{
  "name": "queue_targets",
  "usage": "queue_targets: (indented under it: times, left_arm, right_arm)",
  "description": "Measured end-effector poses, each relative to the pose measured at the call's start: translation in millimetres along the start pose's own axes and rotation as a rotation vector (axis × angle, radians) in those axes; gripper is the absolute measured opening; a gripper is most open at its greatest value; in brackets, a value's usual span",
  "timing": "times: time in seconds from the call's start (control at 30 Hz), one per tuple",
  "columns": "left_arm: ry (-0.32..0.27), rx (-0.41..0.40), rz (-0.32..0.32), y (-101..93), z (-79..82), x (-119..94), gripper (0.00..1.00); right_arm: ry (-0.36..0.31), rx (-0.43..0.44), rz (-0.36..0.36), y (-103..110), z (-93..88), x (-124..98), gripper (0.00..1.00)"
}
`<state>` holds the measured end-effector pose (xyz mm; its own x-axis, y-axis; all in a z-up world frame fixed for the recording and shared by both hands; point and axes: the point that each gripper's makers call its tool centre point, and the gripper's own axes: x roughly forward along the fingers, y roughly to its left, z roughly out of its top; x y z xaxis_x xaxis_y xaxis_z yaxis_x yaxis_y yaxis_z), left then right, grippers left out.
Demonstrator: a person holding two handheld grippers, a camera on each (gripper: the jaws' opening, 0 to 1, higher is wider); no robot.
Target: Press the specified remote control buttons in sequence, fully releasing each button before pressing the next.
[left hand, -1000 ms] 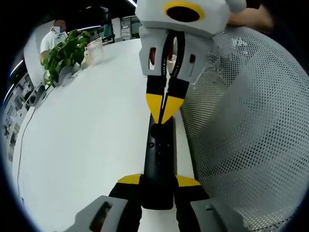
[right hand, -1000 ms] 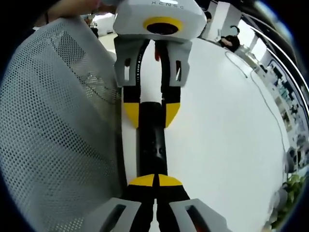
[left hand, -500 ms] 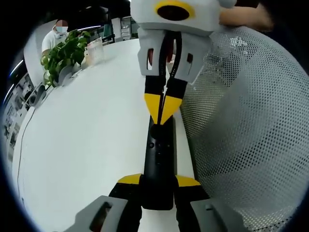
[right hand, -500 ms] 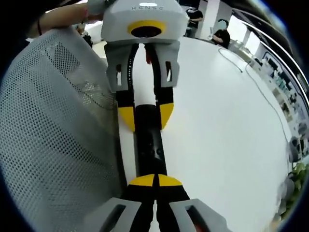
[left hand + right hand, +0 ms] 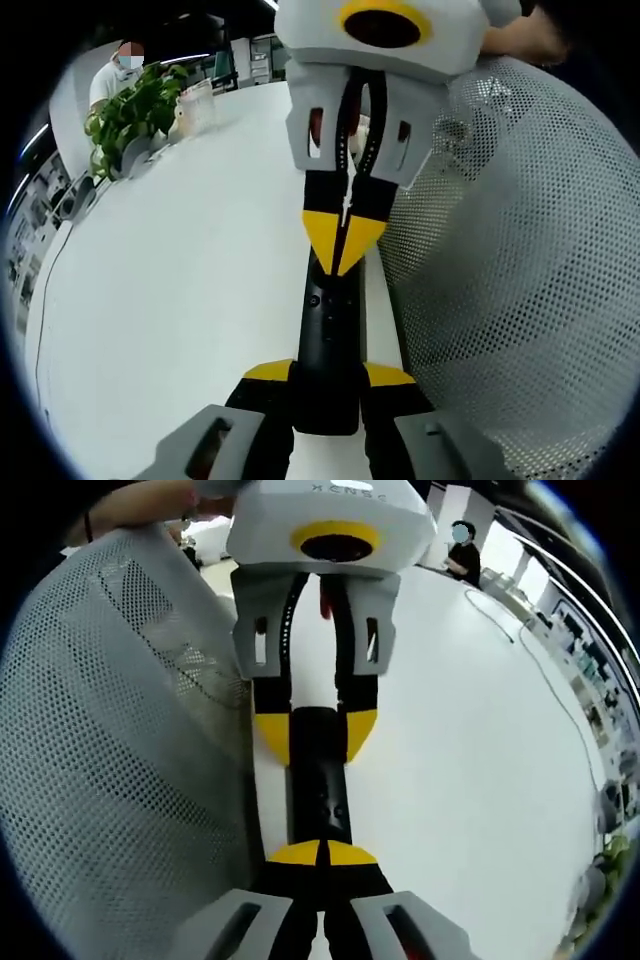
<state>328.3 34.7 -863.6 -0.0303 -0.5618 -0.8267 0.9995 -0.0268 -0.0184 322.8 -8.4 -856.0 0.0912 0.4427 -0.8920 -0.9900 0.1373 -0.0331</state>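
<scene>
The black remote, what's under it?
The white table lies under the remote. The left gripper clamps its near end, and the right gripper covers its far buttons.

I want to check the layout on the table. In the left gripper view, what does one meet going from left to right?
Potted green plant → bare white table → black remote control, clamped in the left gripper, with the right gripper's shut yellow tips at its far end → white mesh fabric.

views face each other, close over remote [image 5: 328, 340].
</scene>
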Motion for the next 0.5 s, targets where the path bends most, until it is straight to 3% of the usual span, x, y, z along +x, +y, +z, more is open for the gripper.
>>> queue_targets:
  times: [0.07,0.5]
  left_arm:
    - [-0.002,-0.001,0.0,0.2,0.0,-0.2,0.25]
    - [-0.001,-0.002,0.0,0.4,-0.1,-0.3,0.25]
  right_arm:
    - [-0.014,0.03,0.002,-0.1,0.3,-0.6,0.0]
    - [-0.018,-0.015,-0.019,-0.8,5.6,1.7,0.0]
